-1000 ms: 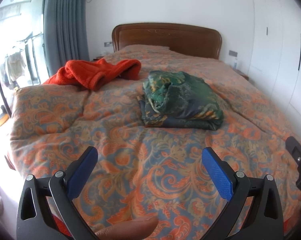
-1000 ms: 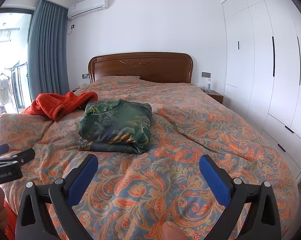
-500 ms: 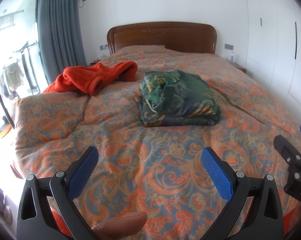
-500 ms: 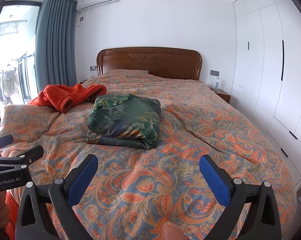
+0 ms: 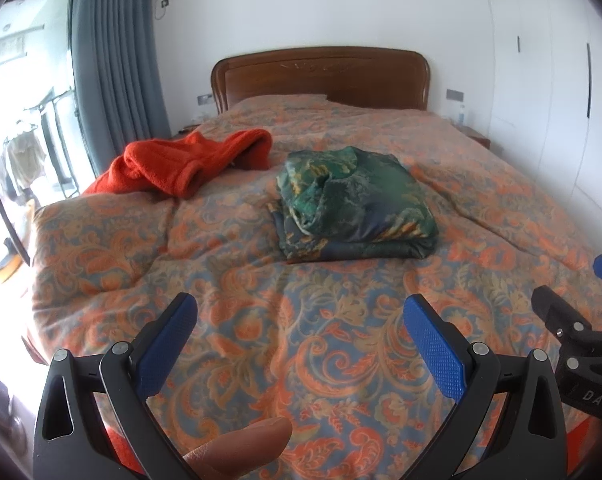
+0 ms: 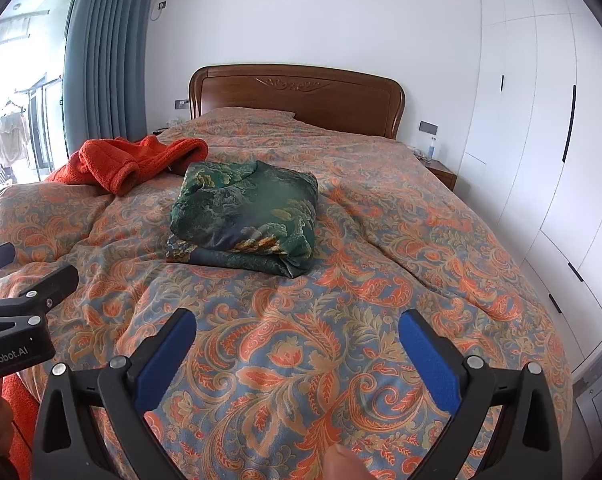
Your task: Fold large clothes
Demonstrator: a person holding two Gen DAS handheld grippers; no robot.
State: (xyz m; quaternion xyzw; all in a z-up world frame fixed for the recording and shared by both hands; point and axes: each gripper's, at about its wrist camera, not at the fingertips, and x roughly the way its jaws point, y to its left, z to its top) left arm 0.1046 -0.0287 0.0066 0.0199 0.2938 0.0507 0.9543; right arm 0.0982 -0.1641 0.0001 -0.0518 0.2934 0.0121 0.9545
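Observation:
A folded green patterned garment [image 5: 353, 204] lies in the middle of the bed [image 5: 285, 344]; it also shows in the right wrist view [image 6: 247, 216]. A crumpled orange fleece garment [image 5: 189, 160] lies at the bed's far left, also seen in the right wrist view [image 6: 129, 160]. My left gripper [image 5: 301, 344] is open and empty above the bed's near end. My right gripper [image 6: 297, 352] is open and empty beside it, well short of the green garment. The right gripper's body shows at the left view's right edge [image 5: 573, 332].
The bed carries an orange and blue paisley quilt [image 6: 381, 240] and a wooden headboard [image 6: 297, 92]. White wardrobes [image 6: 541, 120] line the right wall. A nightstand [image 6: 441, 172] stands at the far right. A grey curtain [image 6: 101, 60] and balcony door are on the left.
Both grippers have drawn back and risen a little from the bed, so the garments look farther off. The jaws stay open. The garments have not moved.

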